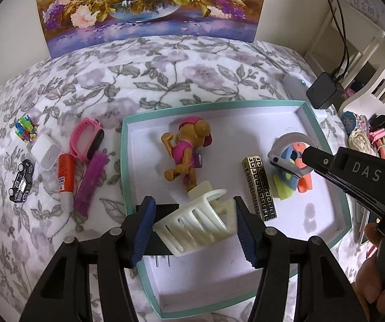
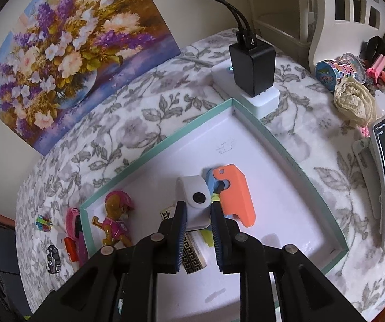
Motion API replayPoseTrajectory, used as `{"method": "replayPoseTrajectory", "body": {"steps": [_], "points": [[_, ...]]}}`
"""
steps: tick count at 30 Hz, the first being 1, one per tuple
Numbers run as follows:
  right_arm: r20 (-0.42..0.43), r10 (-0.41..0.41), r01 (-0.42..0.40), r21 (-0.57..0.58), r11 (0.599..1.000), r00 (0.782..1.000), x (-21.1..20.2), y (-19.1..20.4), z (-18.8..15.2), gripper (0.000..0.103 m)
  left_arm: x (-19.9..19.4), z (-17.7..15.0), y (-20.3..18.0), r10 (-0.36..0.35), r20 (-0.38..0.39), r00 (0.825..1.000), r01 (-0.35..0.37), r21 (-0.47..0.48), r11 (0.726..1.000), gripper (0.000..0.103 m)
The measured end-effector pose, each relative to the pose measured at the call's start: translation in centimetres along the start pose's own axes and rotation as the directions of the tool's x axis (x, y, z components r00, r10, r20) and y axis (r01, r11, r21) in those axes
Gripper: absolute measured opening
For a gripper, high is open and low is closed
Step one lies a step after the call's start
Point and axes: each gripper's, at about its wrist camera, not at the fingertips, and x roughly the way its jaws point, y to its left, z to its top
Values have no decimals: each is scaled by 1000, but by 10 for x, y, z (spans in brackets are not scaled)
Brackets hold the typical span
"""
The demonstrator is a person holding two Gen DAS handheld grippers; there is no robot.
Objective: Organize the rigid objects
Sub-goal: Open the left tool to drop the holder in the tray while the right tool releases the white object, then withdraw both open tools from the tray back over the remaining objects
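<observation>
Floral cloth covers the surface (image 1: 90,86), with a flower painting (image 1: 149,8) propped behind. On it sits a teal-rimmed tray (image 1: 124,161) holding a toy dog (image 1: 187,150) and a patterned gold bar (image 1: 259,185). Over the tray, the left claw (image 1: 192,222) pinches a cream slatted rack (image 1: 195,225); the right claw (image 2: 197,220) pinches a white strap (image 2: 195,198).

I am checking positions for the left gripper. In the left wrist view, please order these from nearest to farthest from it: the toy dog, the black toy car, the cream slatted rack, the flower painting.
1. cream slatted rack: between the fingers of the left gripper, inside the tray.
2. toy dog: just beyond, mid-tray.
3. black toy car: far left, on the floral cloth.
4. flower painting: at the back, against the wall.
</observation>
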Motion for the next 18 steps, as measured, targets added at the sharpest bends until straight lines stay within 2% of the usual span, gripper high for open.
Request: {"method": "replayPoseTrajectory", "body": {"steps": [4,7,9,10,11,12,16,18], "points": [[6,-7,7,-18,1000,1000,-6,5,0,22,-7,2,1,11,20,1000,-11,3,1000,63],[22,-12,12,-31,999,1000,-13,8,1,32,-12,3,6,11,31,999,-11,-6,1000,63],[33,-16,17,-41,999,999,-17,11,1,47,-15,5,11,11,37,999,-11,-22,1000,64],[43,-18,21,-48,999,999,-20,13,1,51,-17,6,15,13,41,999,-11,-36,999,64],[50,-20,22,-52,998,999,-23,14,1,55,-18,7,19,14,43,999,-12,-49,999,69],[57,-21,24,-57,998,998,-25,15,1,55,-19,8,26,17,47,999,-14,-69,998,78],[77,-28,34,-69,997,997,-32,18,1,63,-25,12,56,40,70,997,-28,-160,987,80],[78,-35,41,-75,996,996,-33,20,0,67,-29,14,72,72,85,994,-54,-202,978,86]]}}
